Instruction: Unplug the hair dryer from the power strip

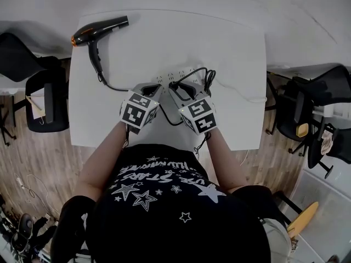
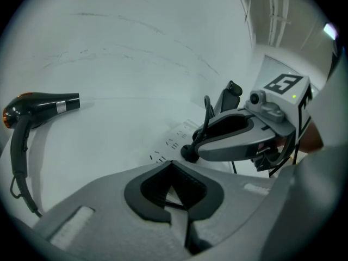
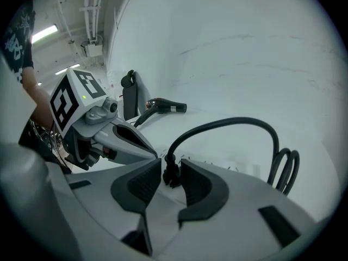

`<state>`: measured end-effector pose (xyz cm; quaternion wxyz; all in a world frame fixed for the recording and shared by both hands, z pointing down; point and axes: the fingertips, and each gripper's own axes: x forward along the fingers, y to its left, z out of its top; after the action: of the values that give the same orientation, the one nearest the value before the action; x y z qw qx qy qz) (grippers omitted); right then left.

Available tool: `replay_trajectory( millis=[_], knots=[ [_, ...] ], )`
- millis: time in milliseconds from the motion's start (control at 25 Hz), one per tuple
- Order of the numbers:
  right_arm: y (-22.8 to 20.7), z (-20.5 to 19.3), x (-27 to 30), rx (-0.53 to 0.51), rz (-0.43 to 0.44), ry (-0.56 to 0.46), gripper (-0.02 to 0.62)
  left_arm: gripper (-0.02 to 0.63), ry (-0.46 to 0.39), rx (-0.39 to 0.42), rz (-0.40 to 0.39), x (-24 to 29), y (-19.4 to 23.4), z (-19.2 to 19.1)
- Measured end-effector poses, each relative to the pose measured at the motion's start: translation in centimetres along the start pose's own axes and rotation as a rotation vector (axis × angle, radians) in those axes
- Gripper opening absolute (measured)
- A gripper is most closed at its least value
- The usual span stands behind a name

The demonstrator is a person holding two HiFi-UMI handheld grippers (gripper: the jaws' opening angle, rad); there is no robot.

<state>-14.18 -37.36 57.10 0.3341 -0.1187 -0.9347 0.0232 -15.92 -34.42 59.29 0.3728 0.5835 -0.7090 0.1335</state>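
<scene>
The person in the black star-printed shirt [image 1: 159, 201] leans over the white surface [image 1: 236, 48], with both grippers side by side near its front middle. The left gripper [image 2: 171, 163] has its fingers [image 2: 147, 192] brought together, tips meeting, and the white power strip [image 2: 175, 139] lies just beyond them (white on white, easy to miss). Right beside it, the right gripper [image 3: 171, 166] has its fingers [image 3: 142, 182] spread wide, one on each side of the black plug [image 3: 172, 174] that stands in the strip. The pads flank the plug closely, but I can't see them squeezing it. From the plug the black cord [image 3: 228, 123] arches up and over, then drops into a few loops to the right of the strip. Further back, near the far left corner of the surface, the black hair dryer [image 1: 98, 32] lies on its side, well apart from the grippers. Its handle points toward the person and its cord trails back toward the strip. Dark chairs [image 1: 46, 100] stand at either side on the wooden floor [image 1: 33, 163].
</scene>
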Motion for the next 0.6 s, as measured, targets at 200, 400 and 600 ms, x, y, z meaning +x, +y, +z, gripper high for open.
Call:
replay_trajectory(
  millis=[200,400,600],
  knots=[
    [-0.13,-0.07,0.32,-0.055,0.000,0.013,0.087,0.007,0.010,0.057,0.042,0.12,-0.11,0.00],
    [-0.50,-0.05,0.67,-0.015,0.086,0.020,0.084,0.008,0.047,0.106,0.067,0.26,-0.26,-0.20],
    [-0.62,0.26,0.89,-0.052,0.149,0.048,0.083,0.008,0.088,0.099,0.057,0.47,-0.16,-0.08]
  ],
)
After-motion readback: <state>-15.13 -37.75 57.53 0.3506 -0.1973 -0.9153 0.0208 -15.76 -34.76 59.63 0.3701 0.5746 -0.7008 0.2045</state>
